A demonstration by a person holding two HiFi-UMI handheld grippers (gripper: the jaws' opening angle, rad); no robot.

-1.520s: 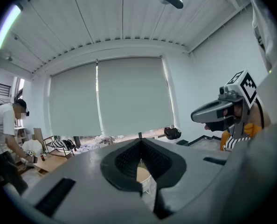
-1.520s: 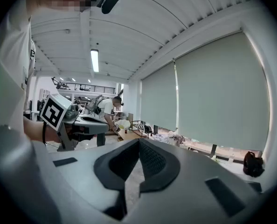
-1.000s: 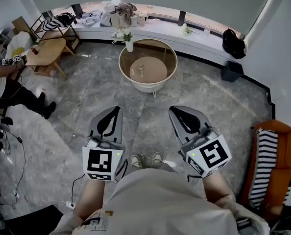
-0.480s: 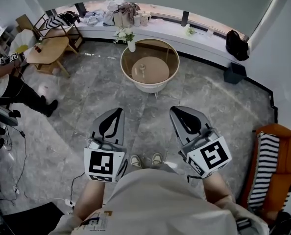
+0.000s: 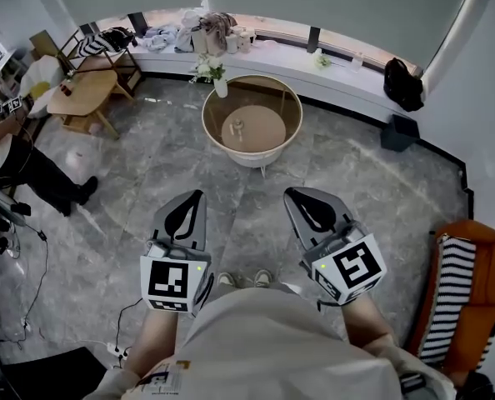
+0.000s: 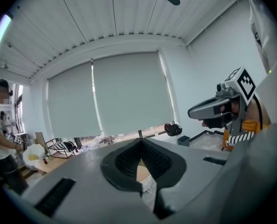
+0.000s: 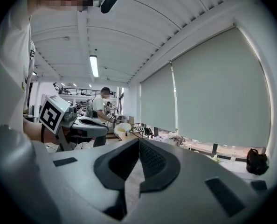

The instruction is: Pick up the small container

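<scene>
The small container (image 5: 238,126) is a pale little thing standing on the inner disc of a round wood-rimmed table (image 5: 291,98) across the floor, well ahead of both grippers. My left gripper (image 5: 197,197) and right gripper (image 5: 295,197) are held side by side in front of my body, pointing toward the table, both shut and empty. In the left gripper view, the left gripper (image 6: 139,142) has its jaws together, and a sliver of the table (image 6: 144,174) shows past them. The right gripper (image 7: 138,142) likewise shows its jaws pressed together on nothing.
A white vase of flowers (image 5: 218,80) stands at the table's far-left rim. A person (image 5: 31,169) and a low wooden table (image 5: 82,94) are at the left. An orange chair with striped cloth (image 5: 457,286) is at the right. Cables (image 5: 31,248) lie on the floor.
Both grippers stay shut and keep nearly the same place in front of me. The view has shifted slightly, and the person at the left has moved a little.
</scene>
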